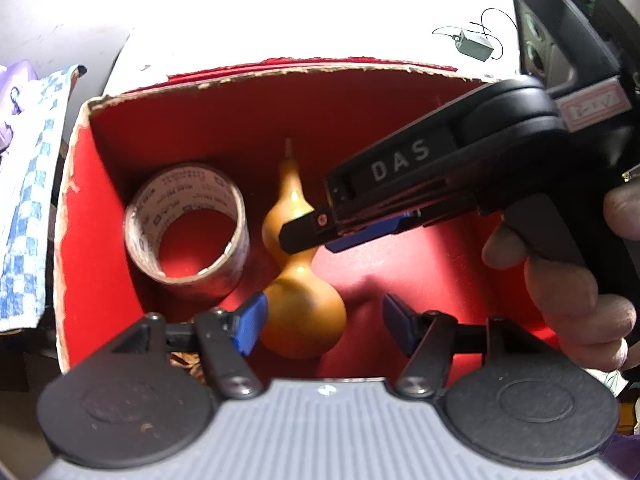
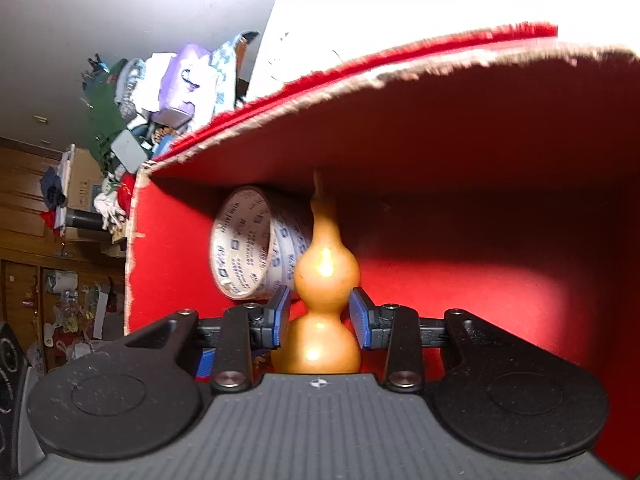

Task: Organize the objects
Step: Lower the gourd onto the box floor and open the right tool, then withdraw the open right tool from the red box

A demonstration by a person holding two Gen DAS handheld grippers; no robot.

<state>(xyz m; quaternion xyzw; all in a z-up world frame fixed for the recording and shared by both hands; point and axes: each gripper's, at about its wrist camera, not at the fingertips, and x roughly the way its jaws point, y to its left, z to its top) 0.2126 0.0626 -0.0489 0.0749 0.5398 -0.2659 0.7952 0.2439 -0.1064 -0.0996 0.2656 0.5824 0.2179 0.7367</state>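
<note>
the gourd (image 2: 326, 276) lies in the red box (image 2: 480, 184) beside the tape roll (image 2: 248, 248). right hand-held gripper (image 2: 319, 322) straddles its waist, pads apparently just clear; left hand-held gripper (image 1: 320, 330) hangs empty, partly spread. step: placing or releasing; next, withdraw upward.

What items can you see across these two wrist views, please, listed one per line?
box: one, red inside, worn cardboard rim, centre.
gourd: one, golden brown, lying on the box floor.
tape roll: one, pale with printing, in the box beside the gourd.
checked cloth: one, blue and white, outside the box.
small device: one, grey, wired, beyond the box.
left gripper: black, blue pads, open over the gourd's base.
right gripper: black, blue pads flanking the gourd's waist; contact unclear.
hand: one, holding the right gripper.
</note>
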